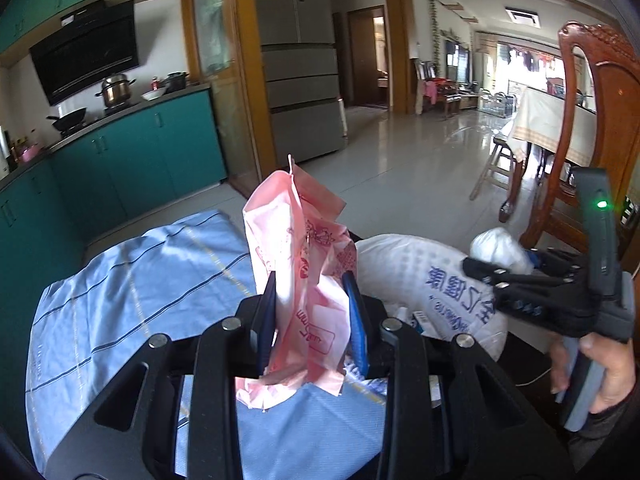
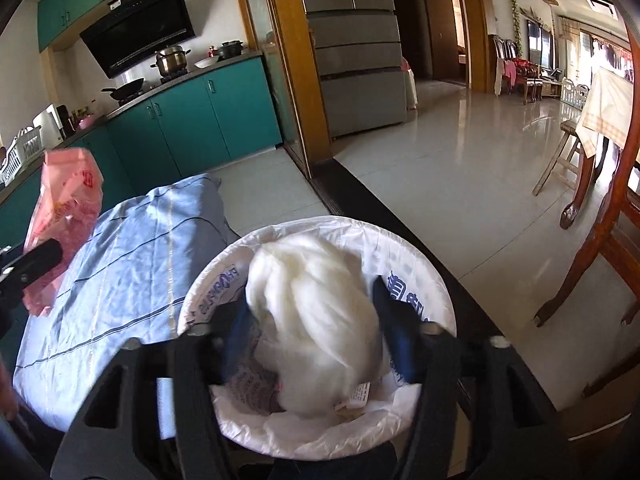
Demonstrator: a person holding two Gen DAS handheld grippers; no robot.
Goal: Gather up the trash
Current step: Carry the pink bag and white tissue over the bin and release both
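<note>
In the left wrist view my left gripper (image 1: pixel 310 314) is shut on a crumpled pink plastic bag (image 1: pixel 296 240) that stands up between its blue pads. The right wrist view shows that bag (image 2: pixel 68 200) at the far left. My right gripper (image 2: pixel 318 330) hangs over a round bin lined with a white printed bag (image 2: pixel 420 264). Its jaws stand wide, with a blurred white wad (image 2: pixel 316 304) loose between them, above the bin's mouth. From the left, the right gripper (image 1: pixel 486 276) is side-on with the wad (image 1: pixel 500 248) at its tips, over the liner (image 1: pixel 436 276).
A blue striped cloth (image 2: pixel 132 248) covers the surface left of the bin. A carved wooden chair (image 1: pixel 592 120) stands close on the right, and a person's hand (image 1: pixel 604 364) grips the right tool. Teal kitchen cabinets (image 2: pixel 192 120) and a grey fridge (image 2: pixel 356 60) lie beyond, across glossy floor tiles.
</note>
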